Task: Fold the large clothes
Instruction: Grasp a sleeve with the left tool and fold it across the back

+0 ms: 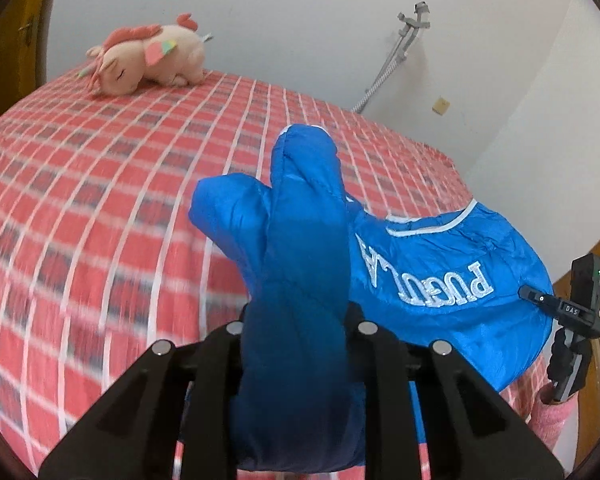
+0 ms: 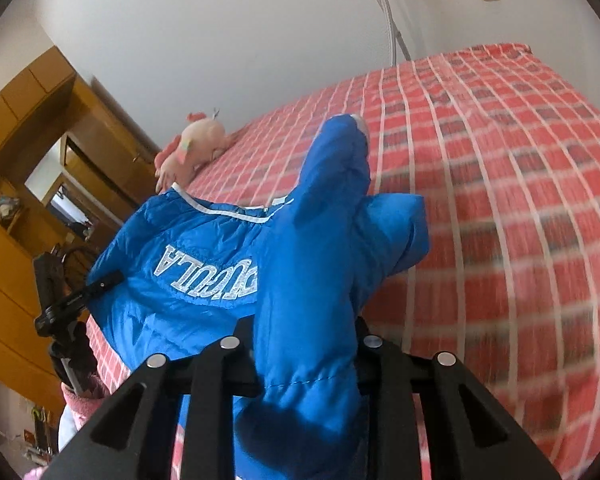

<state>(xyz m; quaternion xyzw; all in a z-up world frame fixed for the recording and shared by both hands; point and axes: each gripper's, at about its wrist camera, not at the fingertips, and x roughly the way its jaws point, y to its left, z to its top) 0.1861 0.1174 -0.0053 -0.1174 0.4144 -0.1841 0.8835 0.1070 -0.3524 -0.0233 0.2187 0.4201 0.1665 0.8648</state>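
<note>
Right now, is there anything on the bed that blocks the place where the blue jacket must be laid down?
Nothing visible blocks it. Both grippers, left and right, grip the blue jacket over the checked bed cover. The only other item, a pink plush toy, lies at the far edge by the wall.

Blue padded jacket [image 1: 440, 280], white lettering and piping, bunched, lifted above the bed

Even daylight, motion blur on bedspread [image 1: 80, 208], fisheye edges dark.
</note>
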